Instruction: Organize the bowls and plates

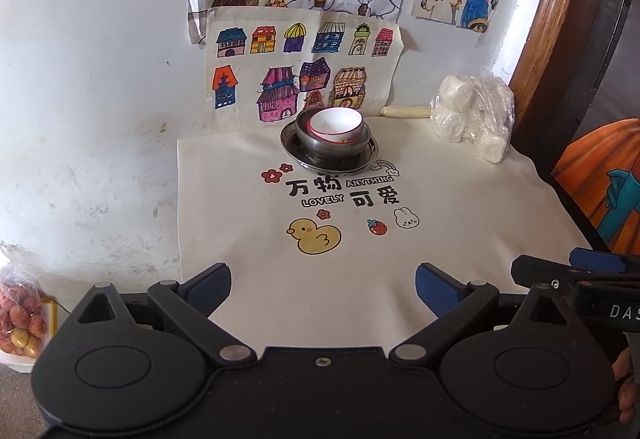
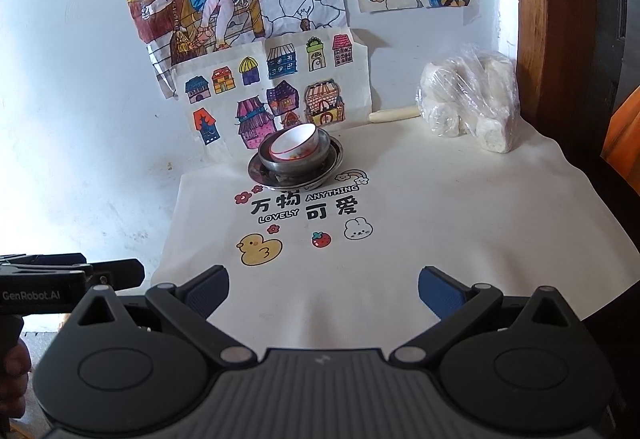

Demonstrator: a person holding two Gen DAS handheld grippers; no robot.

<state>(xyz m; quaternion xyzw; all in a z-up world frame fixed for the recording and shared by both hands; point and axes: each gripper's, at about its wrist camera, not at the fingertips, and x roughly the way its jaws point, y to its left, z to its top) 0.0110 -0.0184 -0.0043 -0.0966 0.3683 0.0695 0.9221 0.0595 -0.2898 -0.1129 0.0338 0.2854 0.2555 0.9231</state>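
While our left gripper (image 1: 323,289) and right gripper (image 2: 324,291) are hovering over the near edge of the cream cloth (image 1: 440,207), both with fingers spread apart and gripping nothing, the white bowl (image 1: 335,123) is sitting tilted inside a metal bowl (image 1: 312,145) on a metal plate (image 1: 366,163) near the far edge.

Left gripper (image 1: 323,289): matte black body, two round domed housings, silver pivot pins, one central screw, blue pads (image 1: 434,287) on black linkage fingers. Right gripper (image 2: 323,291): same build, grey ribbed centre plate. White lettering "GenRobot.AI" marks the left unit's side; "DAS" shows on the right's.
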